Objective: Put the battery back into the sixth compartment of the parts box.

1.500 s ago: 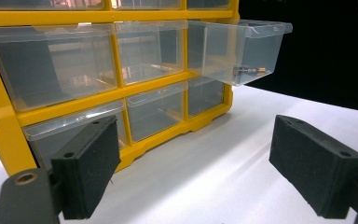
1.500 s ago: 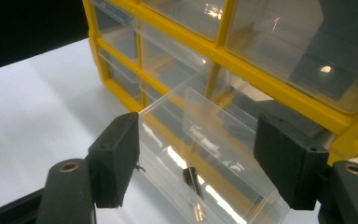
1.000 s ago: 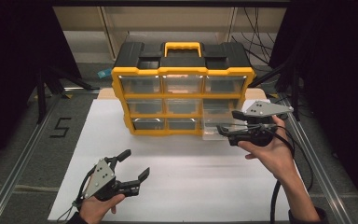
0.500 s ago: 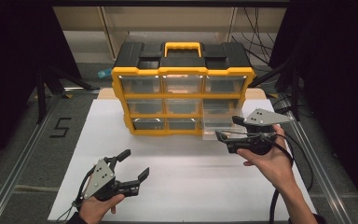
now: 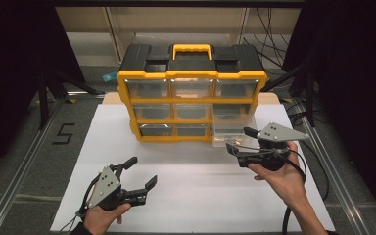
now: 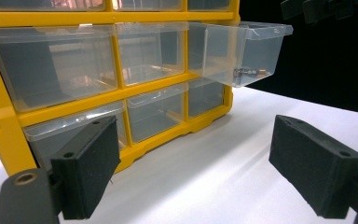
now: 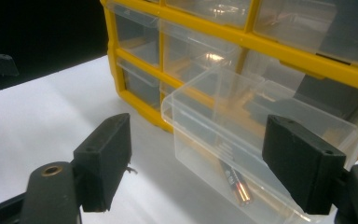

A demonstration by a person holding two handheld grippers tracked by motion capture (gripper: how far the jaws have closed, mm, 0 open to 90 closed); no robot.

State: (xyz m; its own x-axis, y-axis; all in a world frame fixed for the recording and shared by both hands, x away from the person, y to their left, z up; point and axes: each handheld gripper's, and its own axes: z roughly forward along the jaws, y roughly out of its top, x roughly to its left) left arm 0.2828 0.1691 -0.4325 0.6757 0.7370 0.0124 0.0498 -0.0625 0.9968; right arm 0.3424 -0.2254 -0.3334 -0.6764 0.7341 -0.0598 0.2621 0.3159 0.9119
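Observation:
A yellow and black drawer cabinet (image 5: 191, 73) stands at the back of the white mat (image 5: 200, 196). Its middle-row right clear drawer (image 5: 231, 125) is pulled out, and a small battery (image 7: 235, 183) lies in it, which the left gripper view shows through the drawer's front (image 6: 247, 71). My right gripper (image 5: 239, 140) hovers open just in front of that drawer (image 7: 242, 140), with nothing between its pads (image 7: 105, 163). My left gripper (image 5: 142, 171) is open low over the mat's near left, pointing at the cabinet (image 6: 121, 93), well apart from it.
The other clear drawers (image 5: 191, 88) are closed. Aluminium rails (image 5: 24, 166) run along both sides of the mat. A black "5" (image 5: 64, 133) is marked on the floor at left. Cables (image 5: 303, 117) lie to the right of the cabinet.
My right gripper has drawn back from the open drawer toward the near side and dropped a little. The left gripper has stayed where it was.

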